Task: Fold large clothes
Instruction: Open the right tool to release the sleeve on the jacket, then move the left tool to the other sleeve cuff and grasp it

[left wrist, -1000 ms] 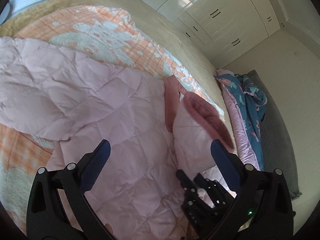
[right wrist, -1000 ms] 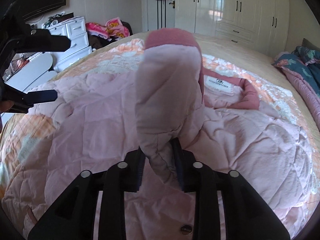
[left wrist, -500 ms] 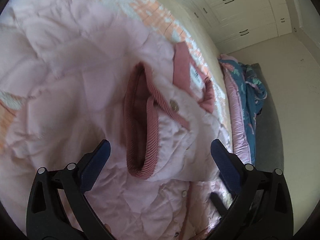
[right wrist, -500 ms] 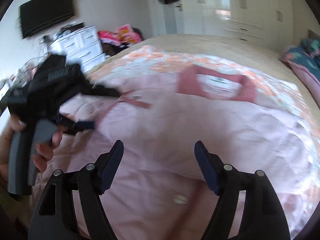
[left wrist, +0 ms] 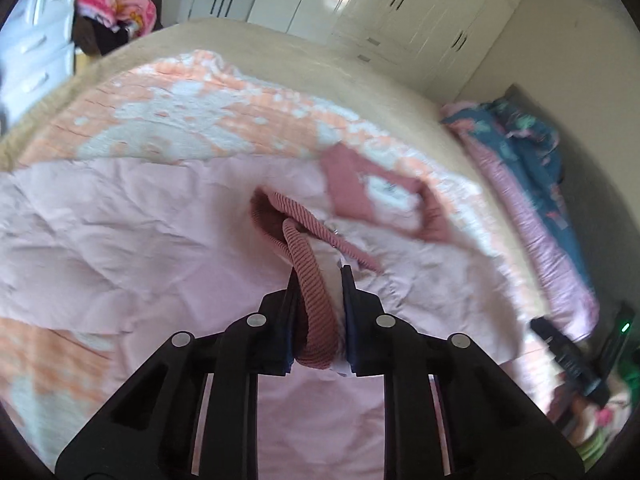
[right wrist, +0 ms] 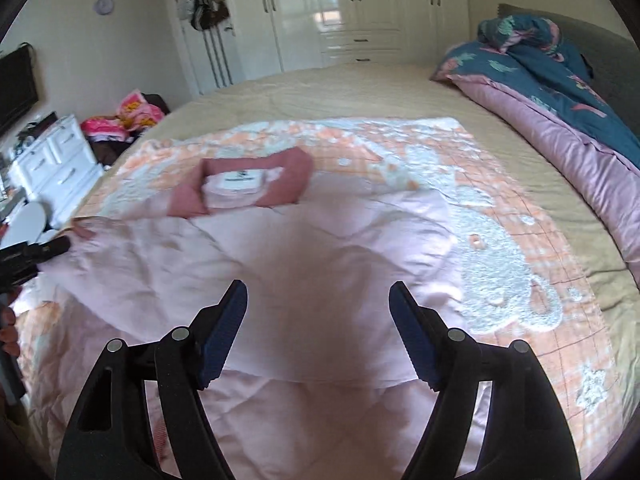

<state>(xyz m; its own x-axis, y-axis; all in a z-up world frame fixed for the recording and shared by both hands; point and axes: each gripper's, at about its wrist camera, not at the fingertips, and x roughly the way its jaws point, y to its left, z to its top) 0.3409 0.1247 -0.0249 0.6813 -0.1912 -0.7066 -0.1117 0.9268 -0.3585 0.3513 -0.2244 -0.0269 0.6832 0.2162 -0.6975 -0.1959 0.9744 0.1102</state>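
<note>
A pale pink quilted jacket with a dusty-red collar lies spread on the bed. My left gripper is shut on the sleeve's ribbed red cuff, with the sleeve folded across the jacket body. In the right wrist view the jacket lies flat, collar at the far side. My right gripper is open and empty just above the jacket's middle. The left gripper shows at the far left edge.
An orange and white blanket lies under the jacket on a beige bedspread. A pink and teal duvet is piled along the right side. White wardrobes stand behind, a white dresser at left.
My right gripper let go of the sleeve and opened. My left gripper closed on the sleeve cuff. The sleeve now lies across the jacket.
</note>
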